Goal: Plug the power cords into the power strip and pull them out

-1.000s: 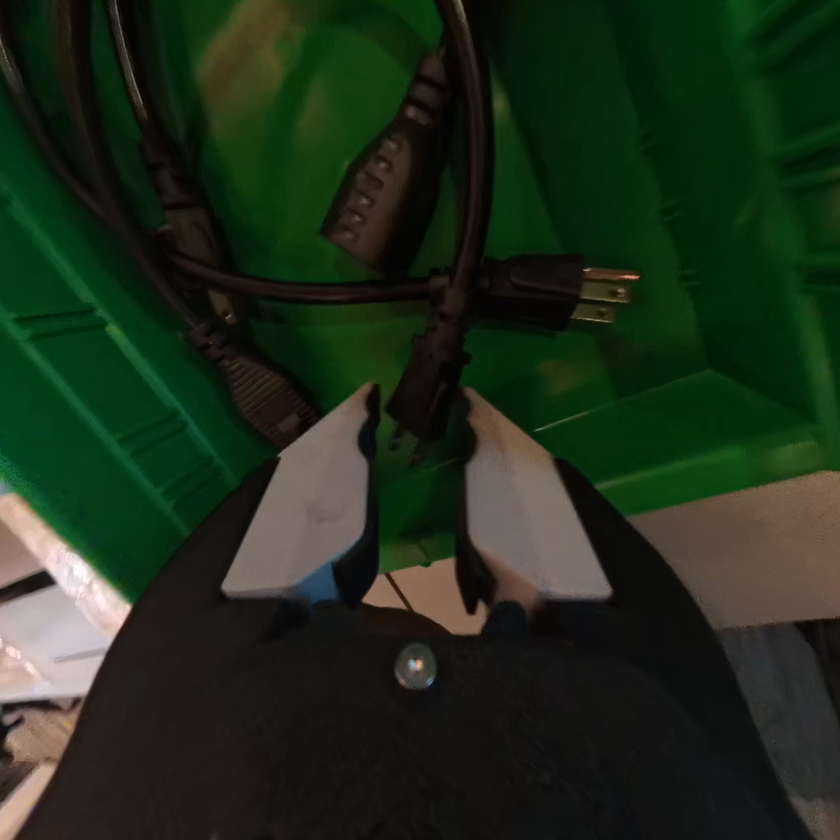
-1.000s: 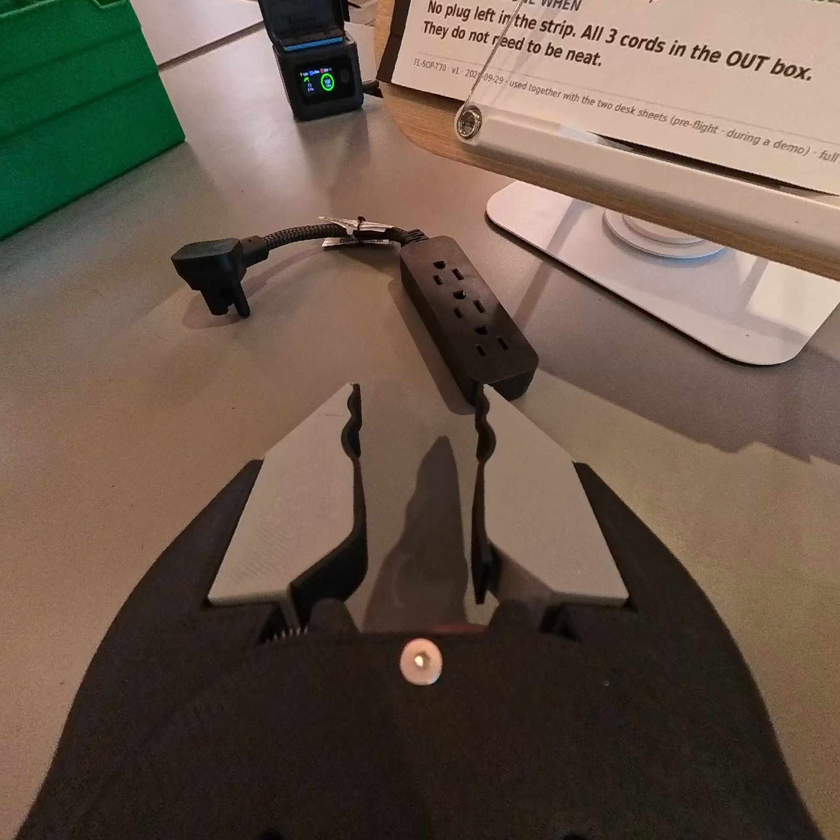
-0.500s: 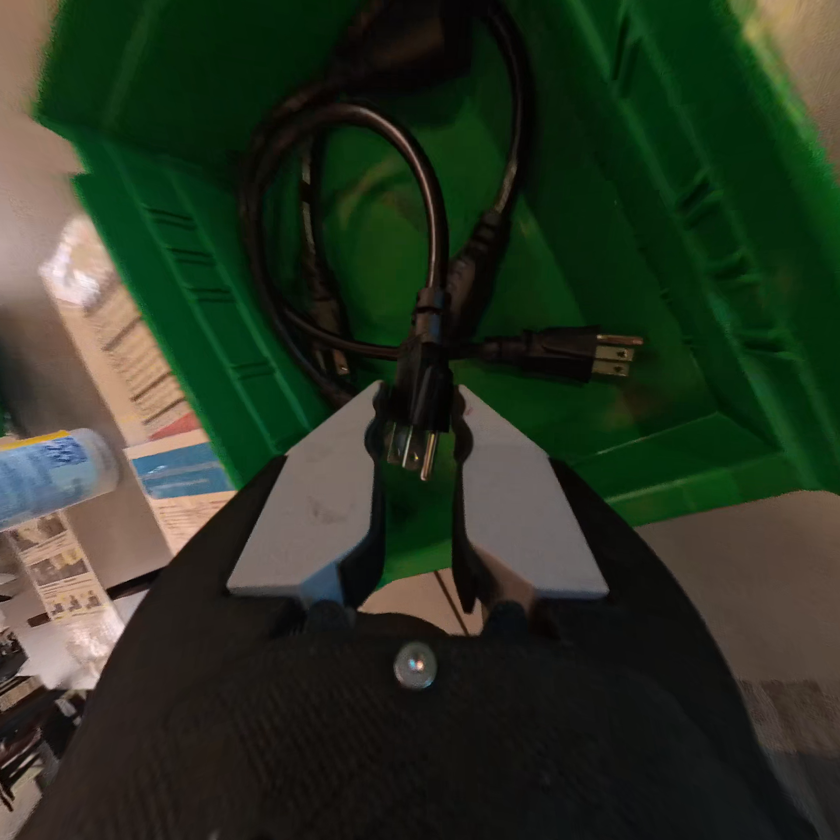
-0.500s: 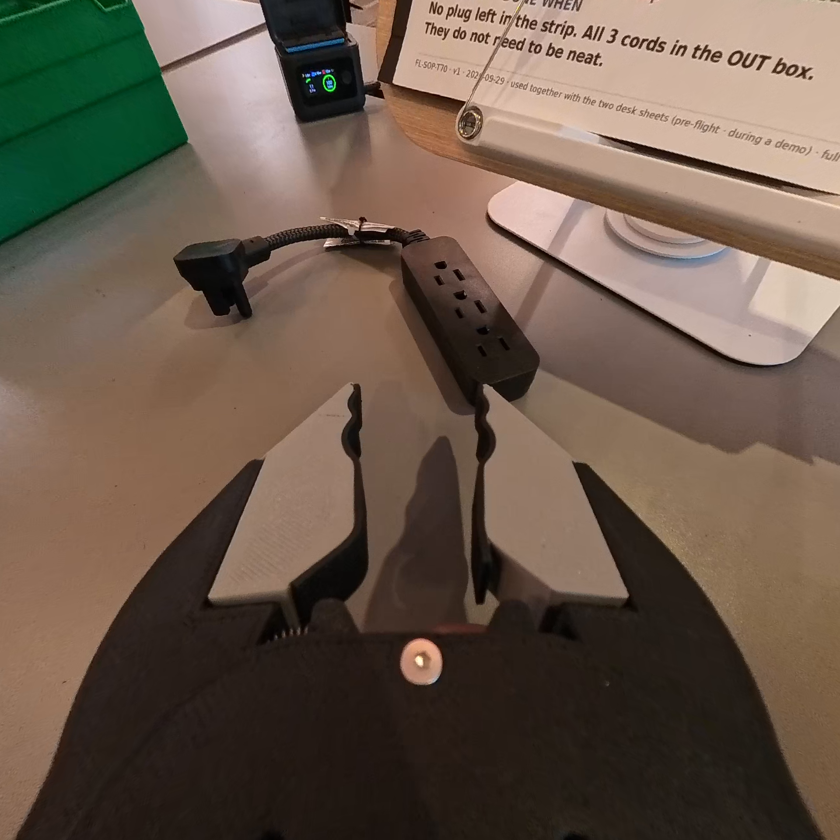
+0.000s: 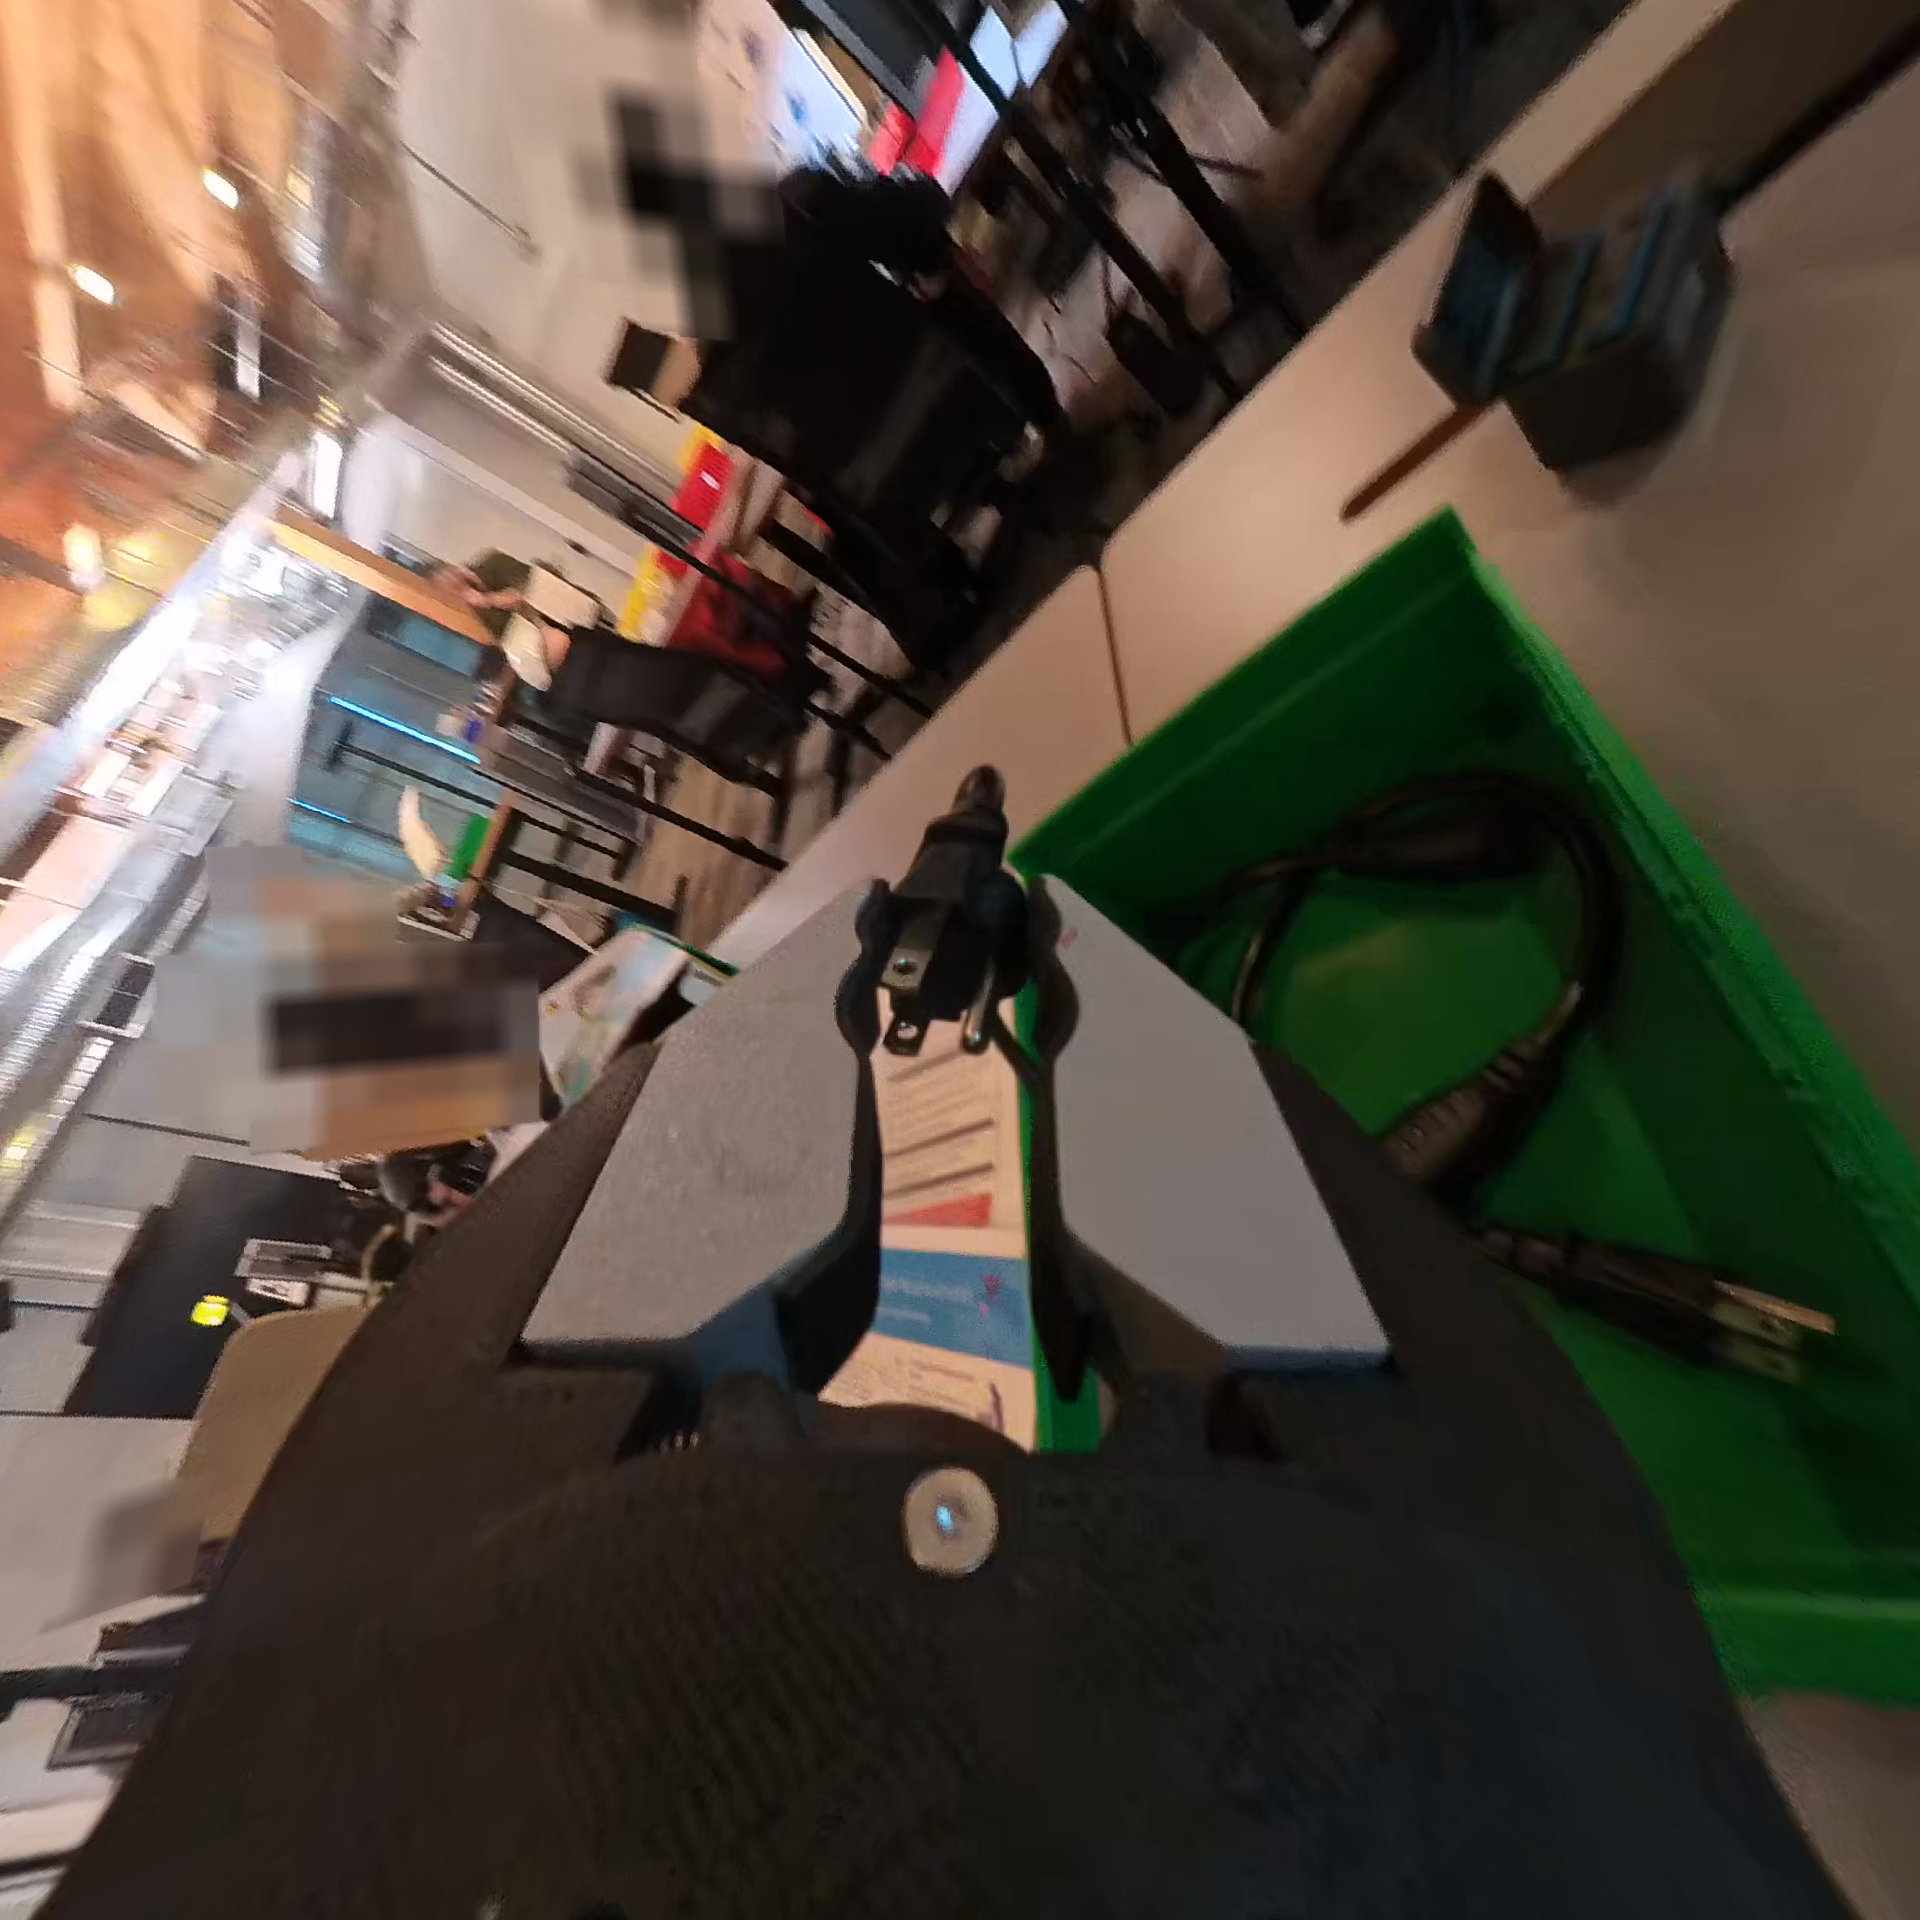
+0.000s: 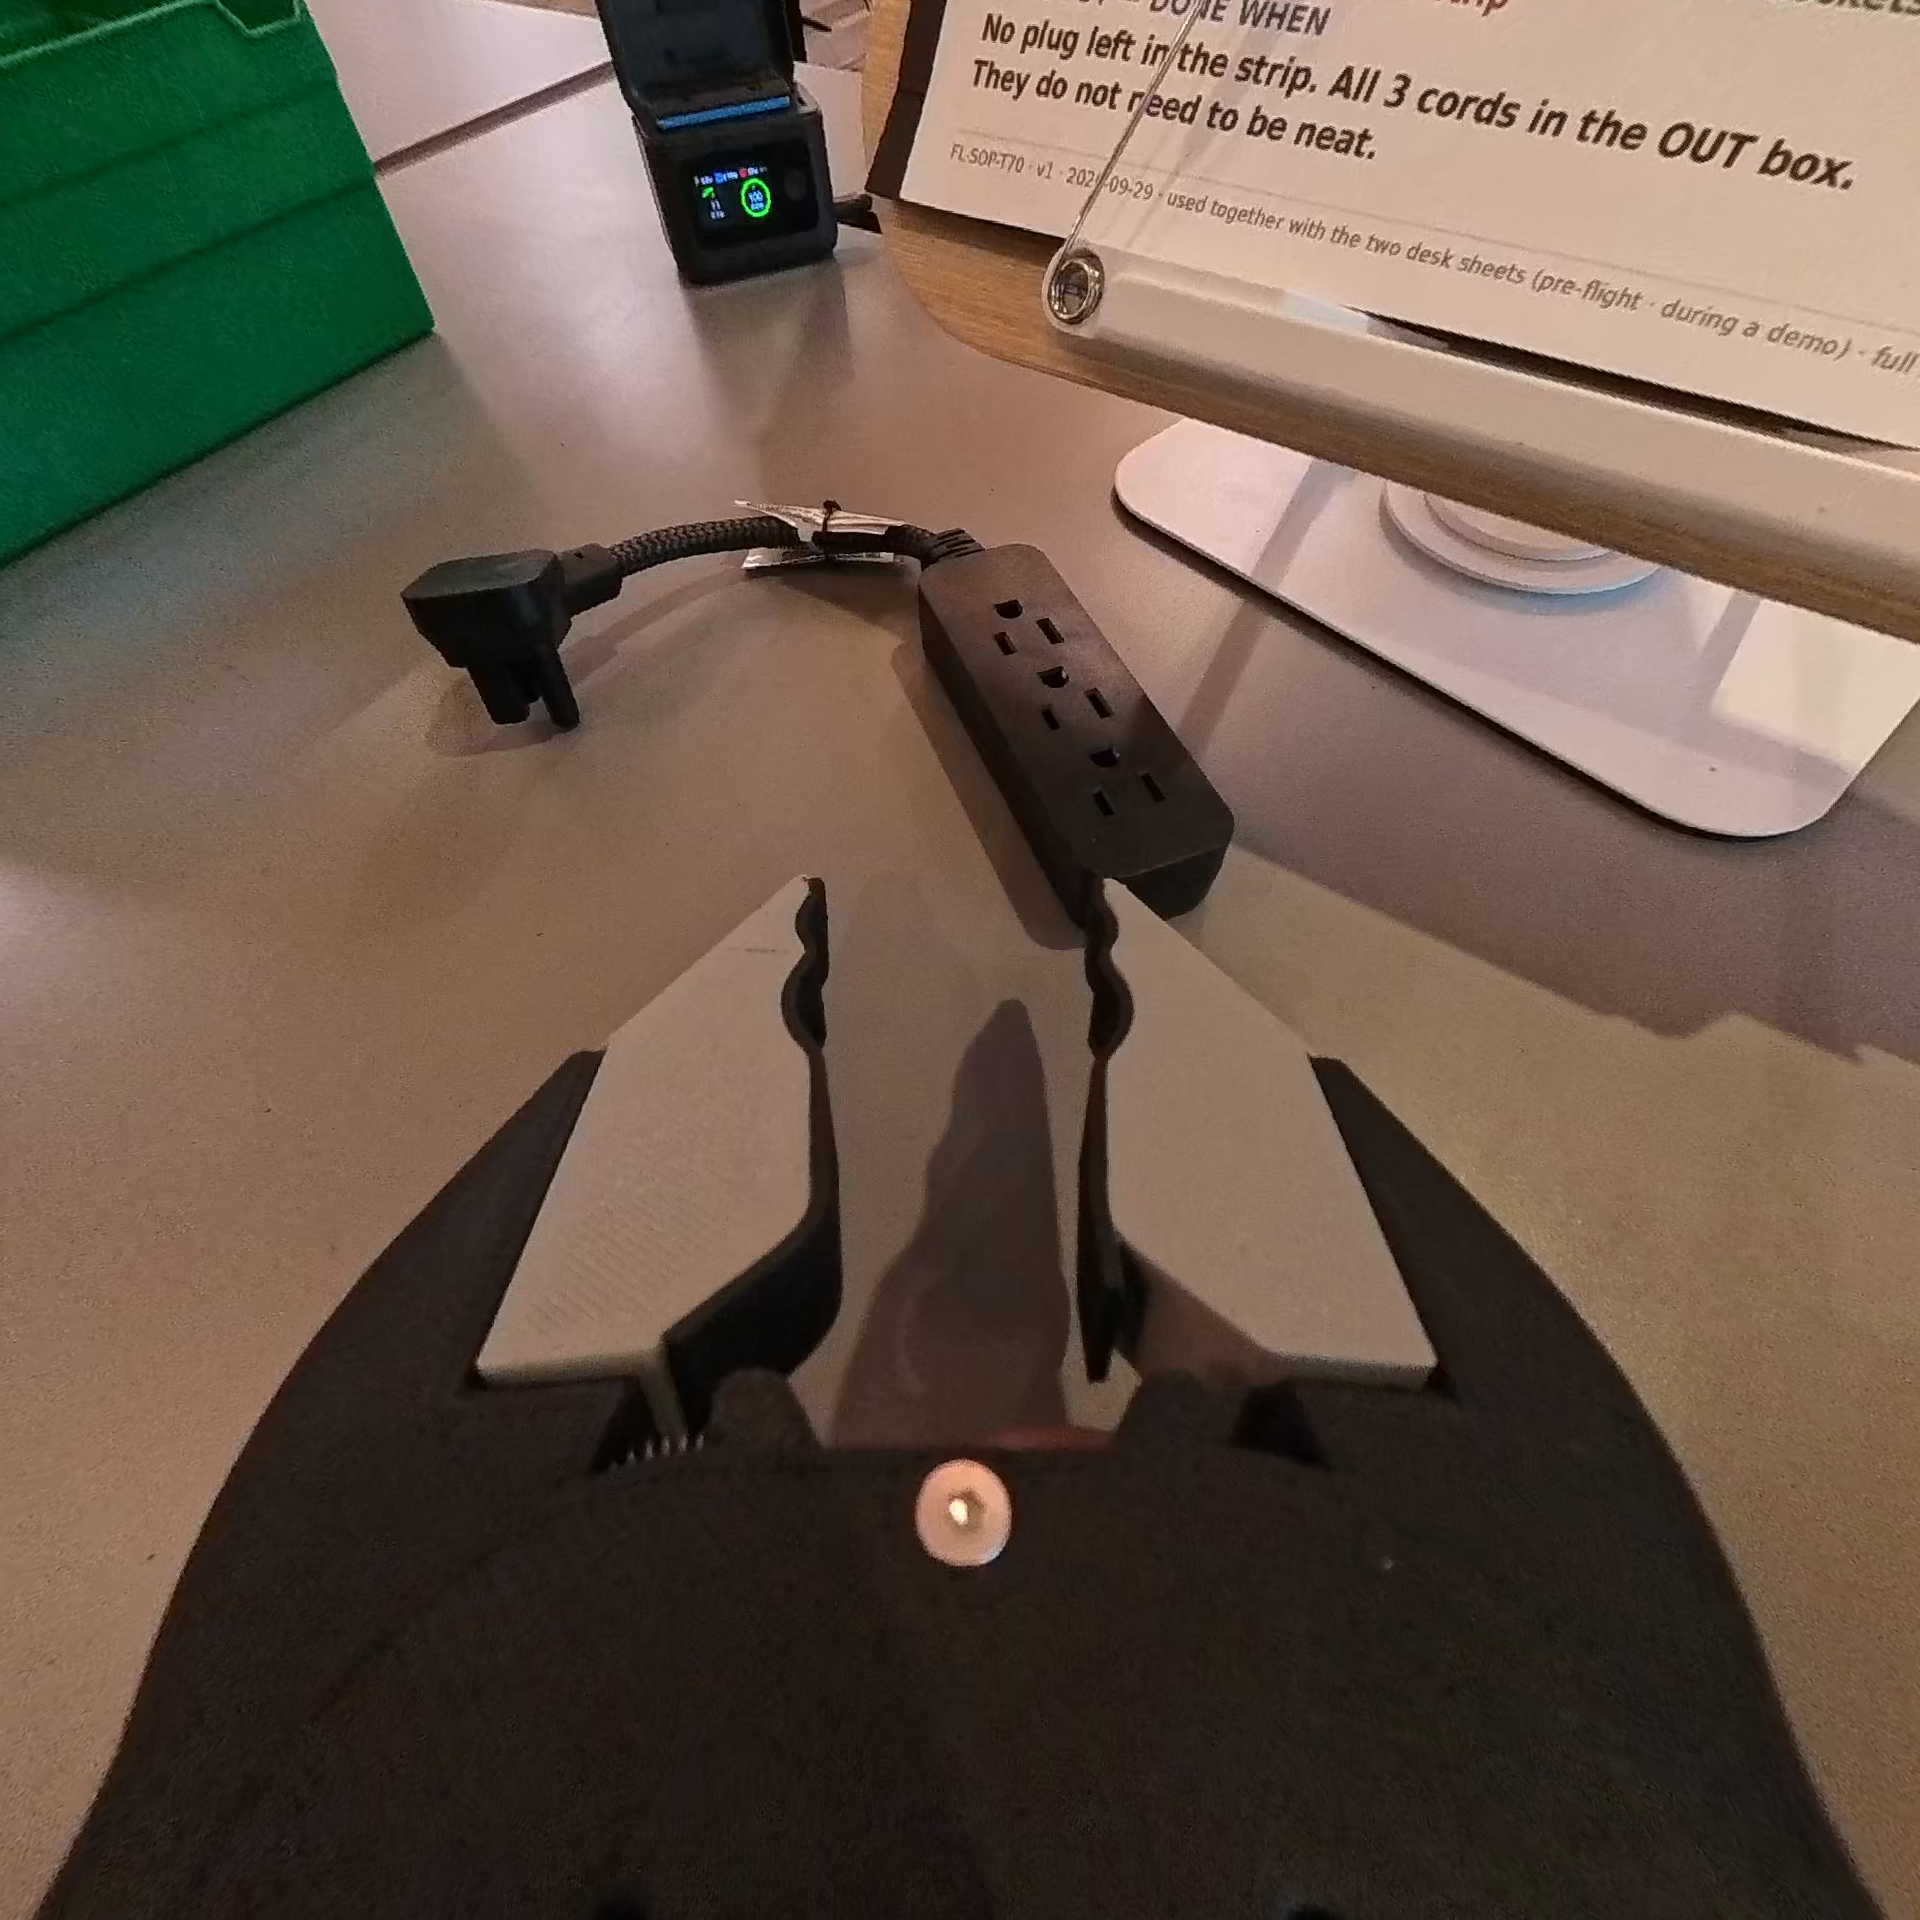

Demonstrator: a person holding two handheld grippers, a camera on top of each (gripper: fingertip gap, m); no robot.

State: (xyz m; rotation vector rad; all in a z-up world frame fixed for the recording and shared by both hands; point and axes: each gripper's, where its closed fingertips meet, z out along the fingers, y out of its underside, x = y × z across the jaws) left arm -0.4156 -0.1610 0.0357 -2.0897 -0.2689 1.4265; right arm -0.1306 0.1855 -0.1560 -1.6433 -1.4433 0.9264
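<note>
Left gripper (image 5: 951, 961): fingers clenched on black plug (image 5: 951, 935), prongs facing camera, raised beside green bin (image 5: 1766, 1039), likely for carrying.
Right gripper (image 6: 956, 935): fingers released, near power strip (image 6: 1070, 717) on counter (image 6: 312, 935), likely to steady it.

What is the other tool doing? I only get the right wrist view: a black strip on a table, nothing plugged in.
Observer: The left tool grips a black plug, prongs pointing back at its camera.
Operator: Where did it get that?
Observer: Seemingly from a green bin beside it, open side in view.
Operator: Anything left inside?
Observer: Yes, more black cord and another plug with metal prongs.
</note>
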